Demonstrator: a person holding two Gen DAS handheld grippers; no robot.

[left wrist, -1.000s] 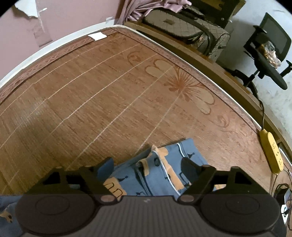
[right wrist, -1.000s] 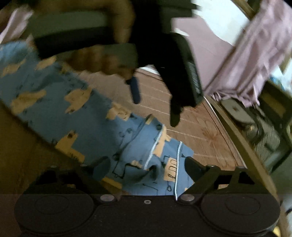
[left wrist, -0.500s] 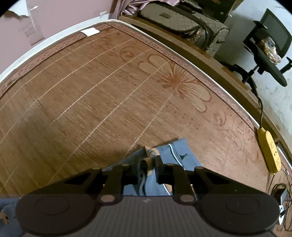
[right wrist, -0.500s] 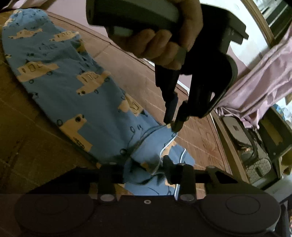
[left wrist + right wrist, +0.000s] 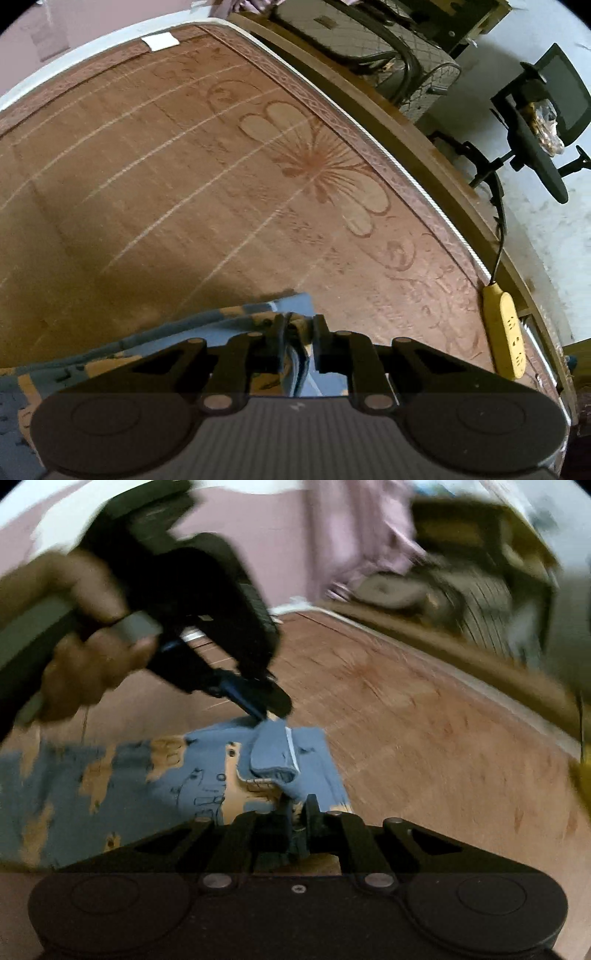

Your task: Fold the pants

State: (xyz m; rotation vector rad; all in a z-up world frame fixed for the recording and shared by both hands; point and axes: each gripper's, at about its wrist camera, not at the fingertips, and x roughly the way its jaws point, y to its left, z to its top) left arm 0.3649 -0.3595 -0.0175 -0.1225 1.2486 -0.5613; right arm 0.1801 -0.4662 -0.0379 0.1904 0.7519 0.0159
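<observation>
While the big brown woven mat with its pale flower pattern covers most of the bed surface, the wooden bed frame runs along its far side, and a grey quilted bag lies beyond it. Further away, on the light floor, stands a black office chair. The right wrist view is blurred, but a pink cloth hangs there in front of the pink wall.

The pants, blue with orange vehicle prints and a white stripe, lie spread on the mat, at its near side, and one end of them is lifted and bunched up between the two tools. A yellow power strip lies at the edge of the mat, well apart from the pants.

The person's left hand grips the handle of the left gripper, and its jaws are nearly together, pinching a fold of the blue cloth. The right gripper is closing its jaws at this moment; they are very narrow already and the edge of the pants is pressed between them. Both tools hold the same end of the garment, close to each other.
</observation>
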